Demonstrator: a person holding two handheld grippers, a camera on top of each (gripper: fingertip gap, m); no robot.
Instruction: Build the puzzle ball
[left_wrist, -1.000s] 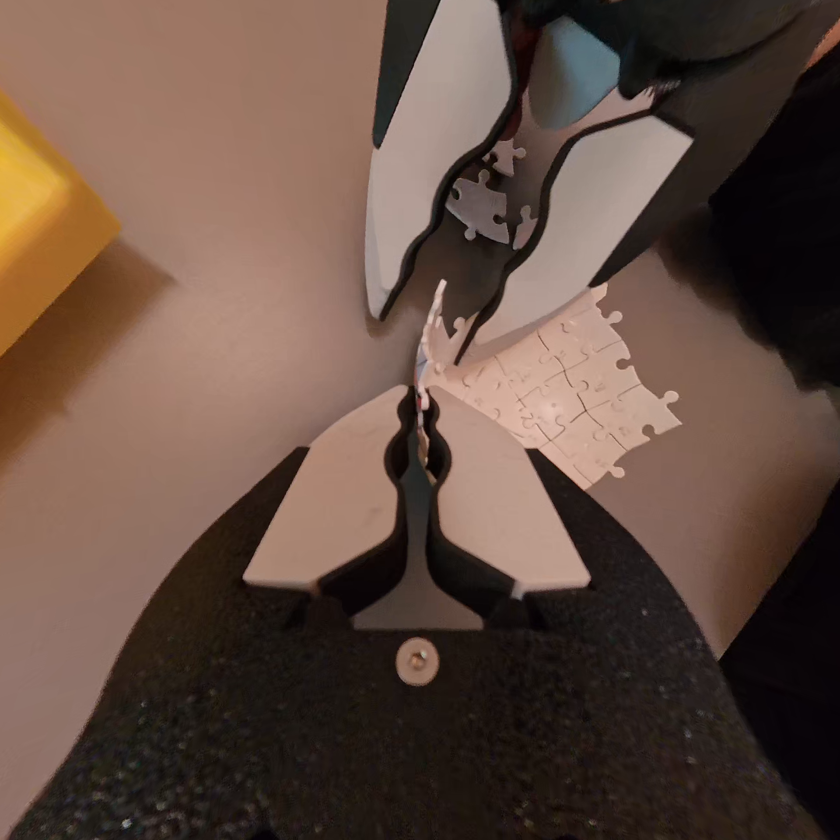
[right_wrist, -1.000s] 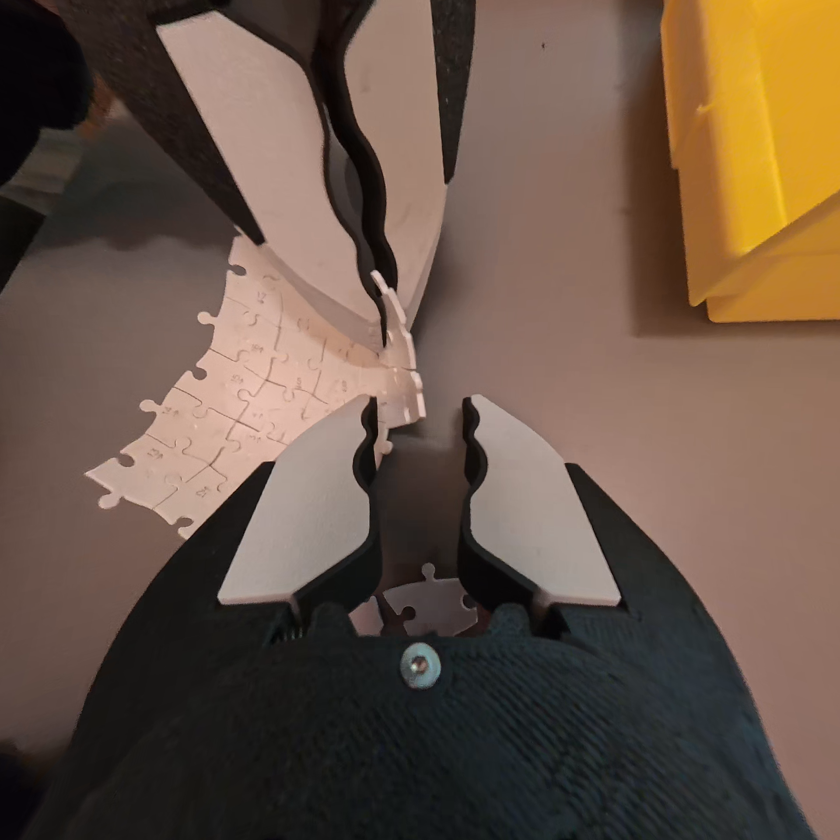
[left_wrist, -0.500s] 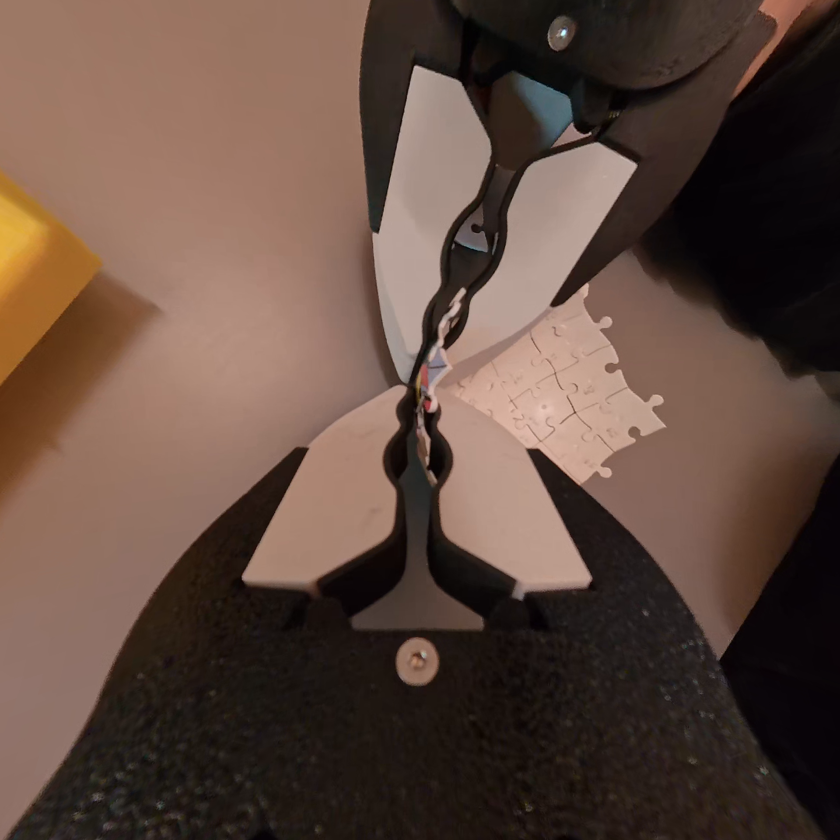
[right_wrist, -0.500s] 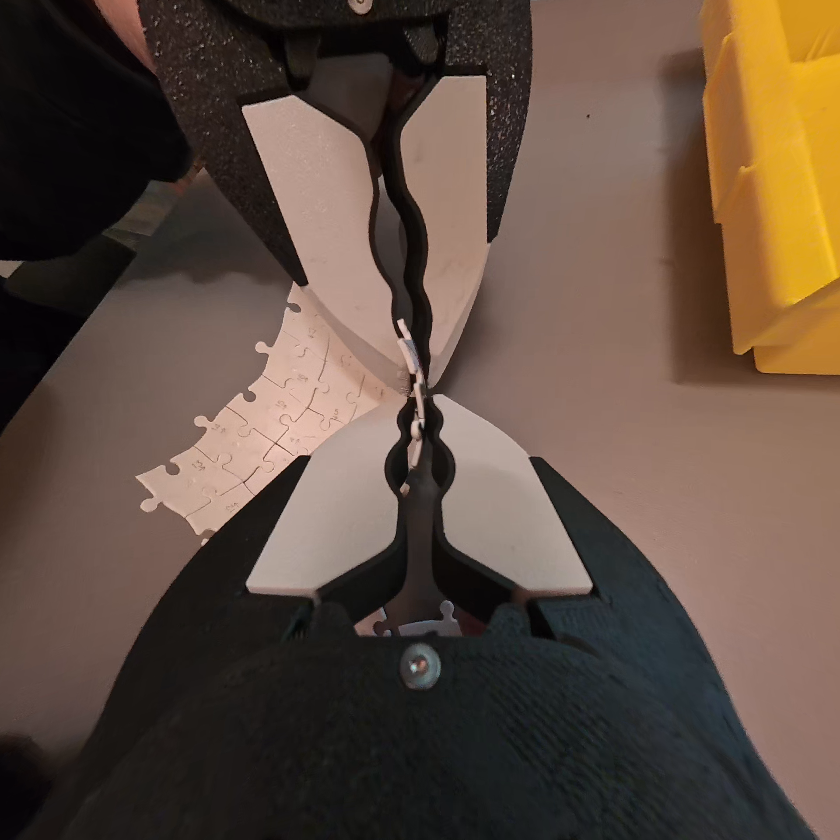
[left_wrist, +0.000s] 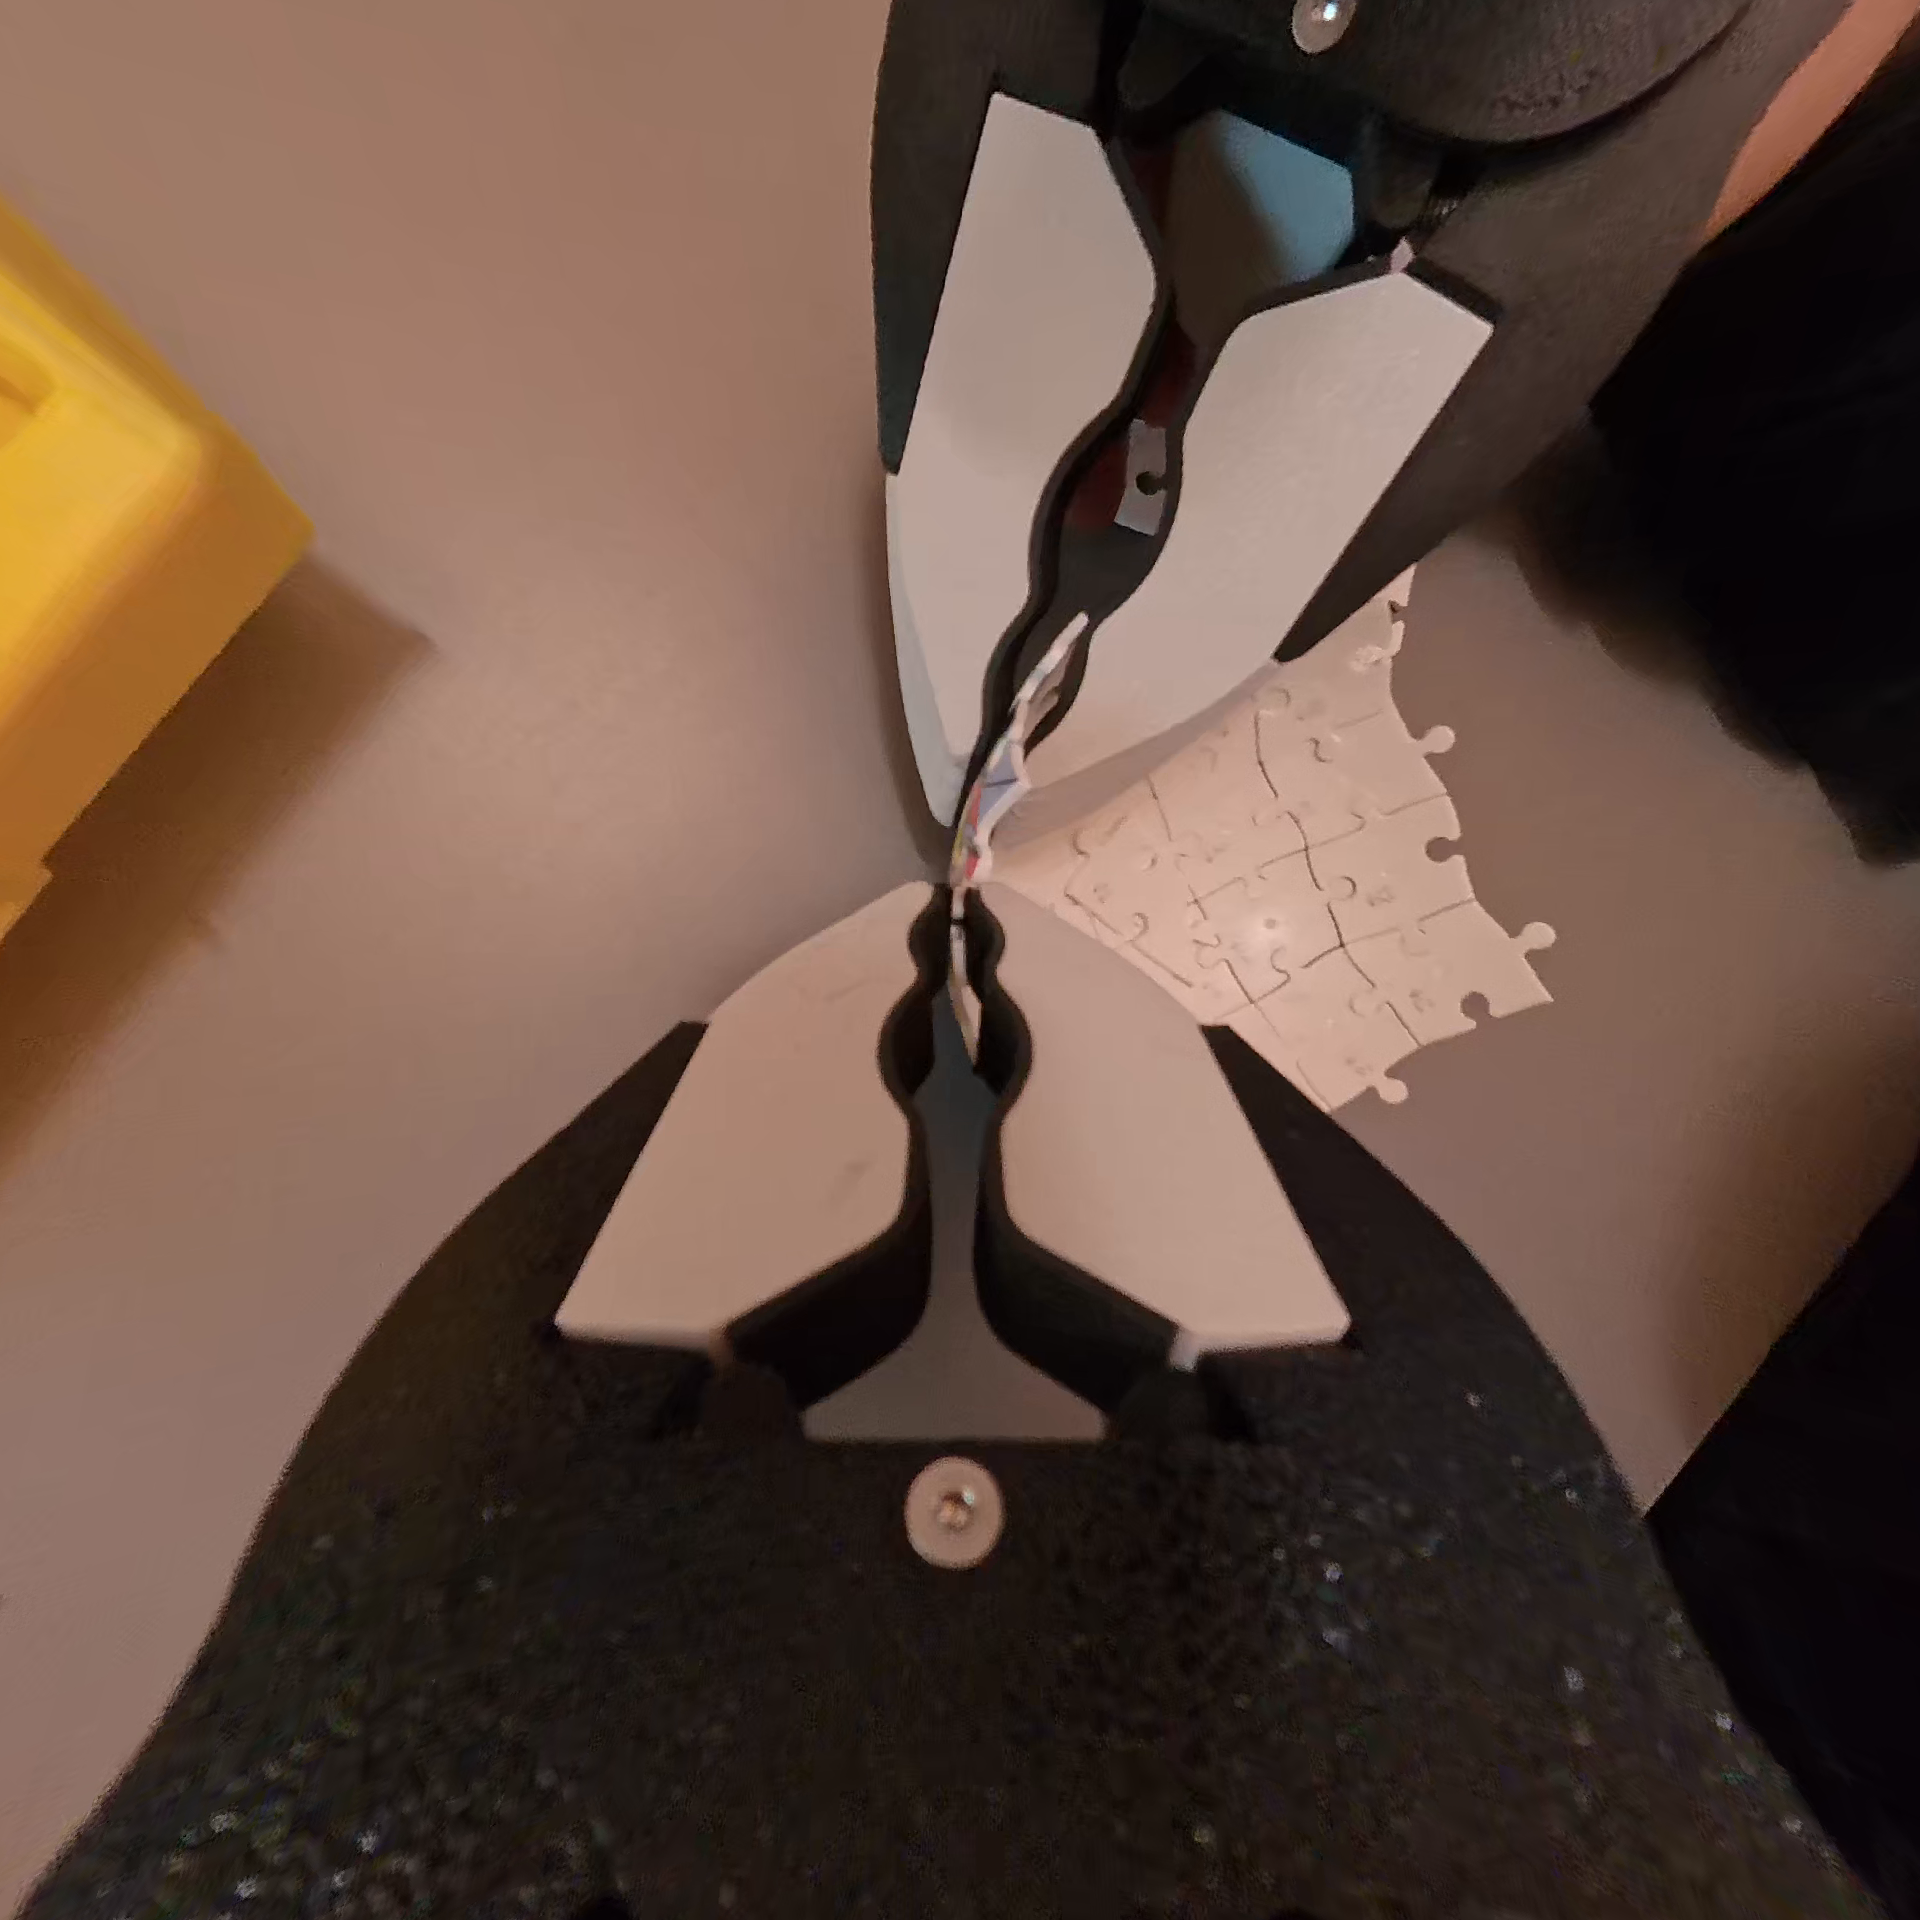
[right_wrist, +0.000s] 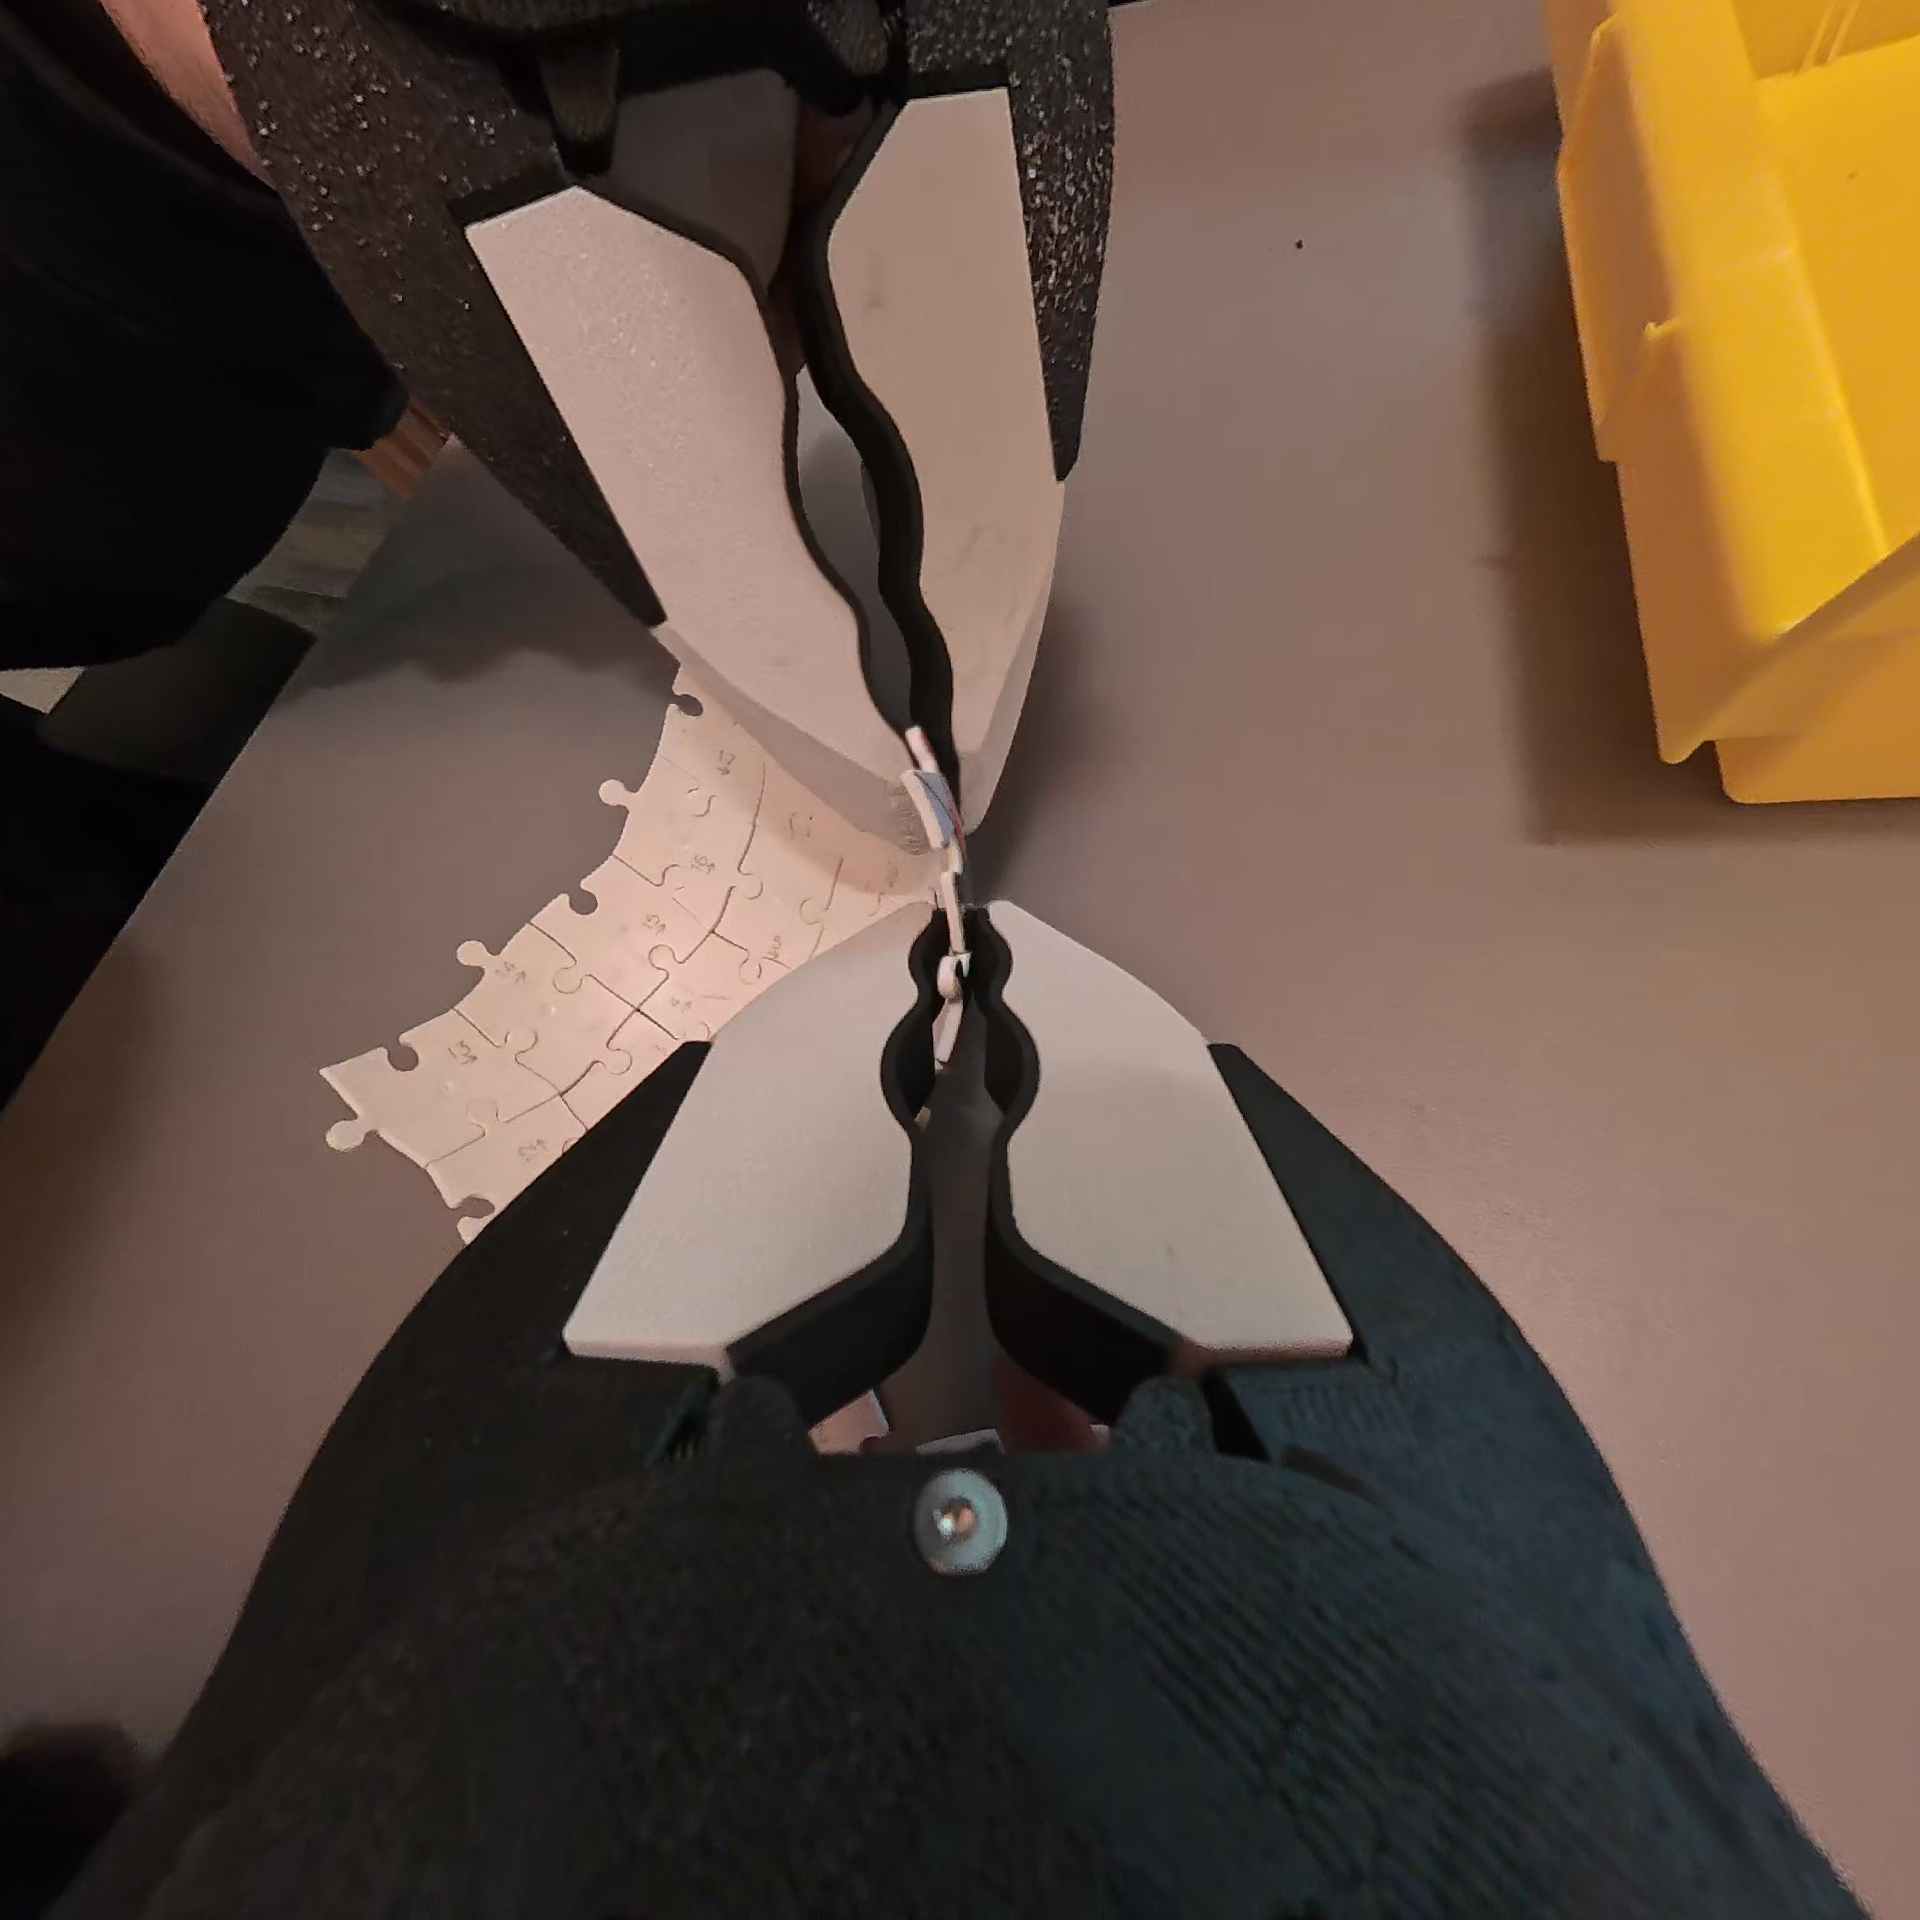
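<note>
Both hand-held grippers, left (left_wrist: 961, 914) and right (right_wrist: 961, 925), now pinch the puzzle strip (right_wrist: 935, 821) tip to tip, the right having just closed, so pieces can be pressed together above the flat section (right_wrist: 623, 935).

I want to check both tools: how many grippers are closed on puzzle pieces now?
2: the left hand-held gripper and the right hand-held gripper, tip to tip, each pinch edge-on puzzle pieces above the table.

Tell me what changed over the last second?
The right gripper, open a second ago, closed on the puzzle strip and drew tip to tip with the left gripper. The left gripper stayed shut on the strip; the assembled sheet and yellow bin kept their places.
</note>
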